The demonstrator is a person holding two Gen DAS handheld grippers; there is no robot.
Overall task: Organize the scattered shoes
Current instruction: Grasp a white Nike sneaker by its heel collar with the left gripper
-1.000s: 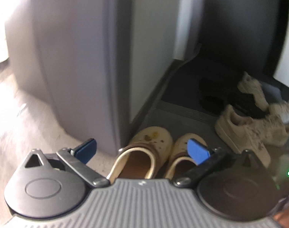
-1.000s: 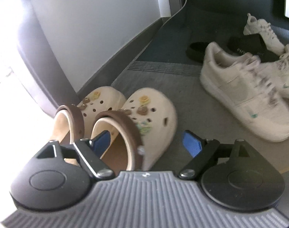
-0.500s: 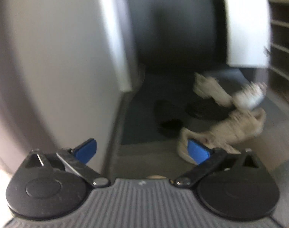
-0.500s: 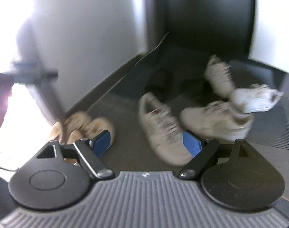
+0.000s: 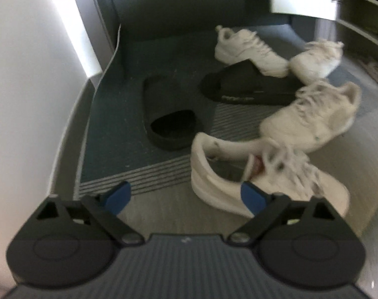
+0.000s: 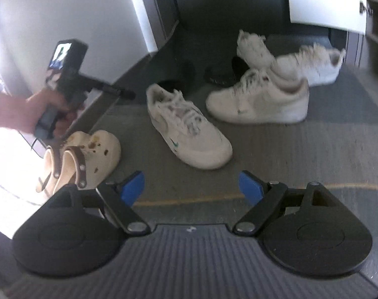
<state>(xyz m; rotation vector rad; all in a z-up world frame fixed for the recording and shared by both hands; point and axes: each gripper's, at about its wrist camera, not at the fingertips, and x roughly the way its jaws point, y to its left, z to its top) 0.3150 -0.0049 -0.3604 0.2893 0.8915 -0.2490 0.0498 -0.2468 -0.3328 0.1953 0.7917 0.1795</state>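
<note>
With the clogs [image 6: 89, 154] paired by the wall, four sneakers [image 6: 186, 129] and two black slides [image 5: 169, 114] lay scattered on the floor, the empty left gripper [image 5: 186, 196] closing and right gripper [image 6: 191, 186] spread.

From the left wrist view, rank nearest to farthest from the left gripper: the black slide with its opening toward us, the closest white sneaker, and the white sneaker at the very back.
1. Closest white sneaker, by the right finger of the closing left gripper.
2. Black slide, middle, on the mat.
3. Back sneaker, farthest, upper centre.
</note>
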